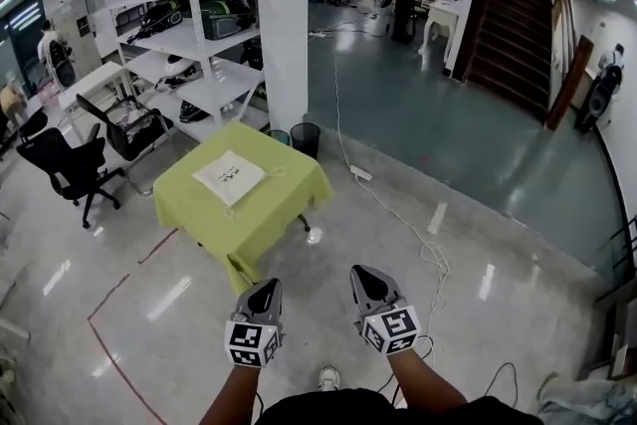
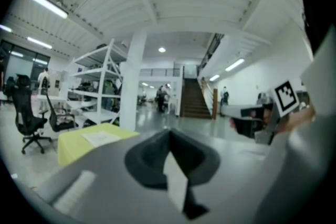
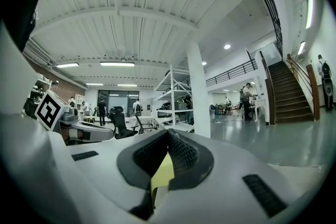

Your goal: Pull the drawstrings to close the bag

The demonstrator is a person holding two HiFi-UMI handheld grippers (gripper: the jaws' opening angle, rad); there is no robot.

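Presently | I hold left gripper (image 1: 267,288) and right gripper (image 1: 366,278) pressed together, empty | bag (image 1: 231,177) on yellow table (image 1: 271,216) well ahead | chair (image 1: 66,168) left, cable (image 1: 431,255) right.

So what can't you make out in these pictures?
- Head view: the white bag on the yellow-green table is too far off to show whether its mouth is open; its print is unreadable.
- Left gripper view: the white bag is a pale blur.
- Right gripper view: the right tongs block the white bag entirely.
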